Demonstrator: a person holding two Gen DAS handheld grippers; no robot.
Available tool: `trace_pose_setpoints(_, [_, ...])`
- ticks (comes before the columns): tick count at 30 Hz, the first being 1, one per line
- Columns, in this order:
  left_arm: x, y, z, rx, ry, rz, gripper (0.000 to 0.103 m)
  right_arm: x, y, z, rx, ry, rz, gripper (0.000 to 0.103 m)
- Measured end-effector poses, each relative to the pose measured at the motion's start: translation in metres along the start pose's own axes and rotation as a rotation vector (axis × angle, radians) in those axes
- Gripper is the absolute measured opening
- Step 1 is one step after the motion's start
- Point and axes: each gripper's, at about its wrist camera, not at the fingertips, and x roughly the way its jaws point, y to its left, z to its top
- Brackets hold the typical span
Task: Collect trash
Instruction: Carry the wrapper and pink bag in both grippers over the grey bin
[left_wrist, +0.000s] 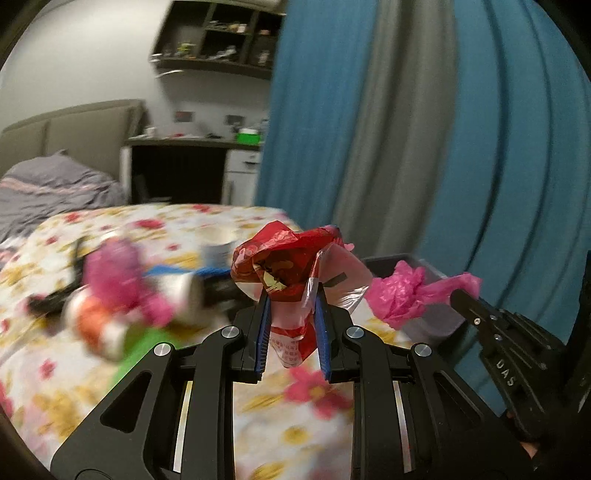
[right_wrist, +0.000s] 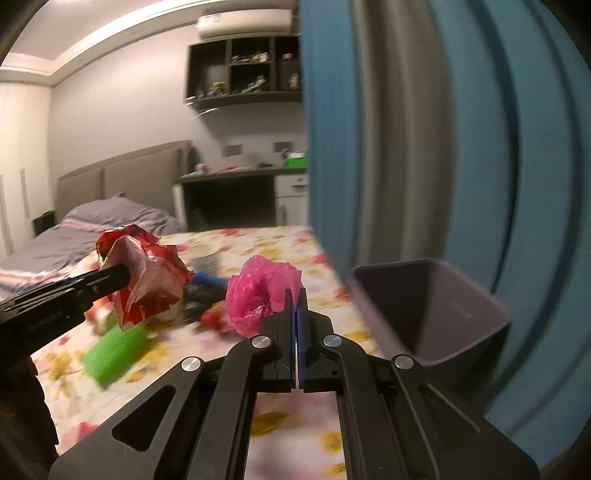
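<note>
The left gripper (left_wrist: 293, 299) is clamped on a crumpled red and white snack wrapper (left_wrist: 291, 258), which bunches up above and beyond its blue pads, held over the flowered bedspread (left_wrist: 258, 402). The right gripper (right_wrist: 297, 295) has its jaws pressed together on a corner of a crumpled pink plastic bag (right_wrist: 258, 295), which hangs off to the left of its tips. To the right stands a dark bin (right_wrist: 428, 314) by the blue curtain (right_wrist: 498, 147); blurred litter and a white cup (right_wrist: 207, 256) lie farther left on the bed.

Blue curtain (right_wrist: 480, 147), wall shelf (right_wrist: 243, 70), desk (right_wrist: 236, 175), grey pillow (left_wrist: 51, 181).
</note>
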Motion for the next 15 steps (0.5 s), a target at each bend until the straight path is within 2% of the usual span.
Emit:
trace_pose_setpoints(6, [0.056, -0.06, 0.015, 0.06, -0.014, -0.111, 0.021, 0.017, -0.053, 0.009, 0.042, -0.014, -0.126, 0.002])
trace_pose_setpoints(8, [0.081, -0.077, 0.018, 0.057, 0.009, -0.155, 0.021, 0.022, -0.067, 0.01, 0.057, -0.014, -0.155, 0.002])
trace_pose_setpoints(15, [0.137, -0.115, 0.019, 0.075, 0.056, -0.233, 0.021, 0.04, -0.108, 0.001, 0.113, 0.016, -0.219, 0.002])
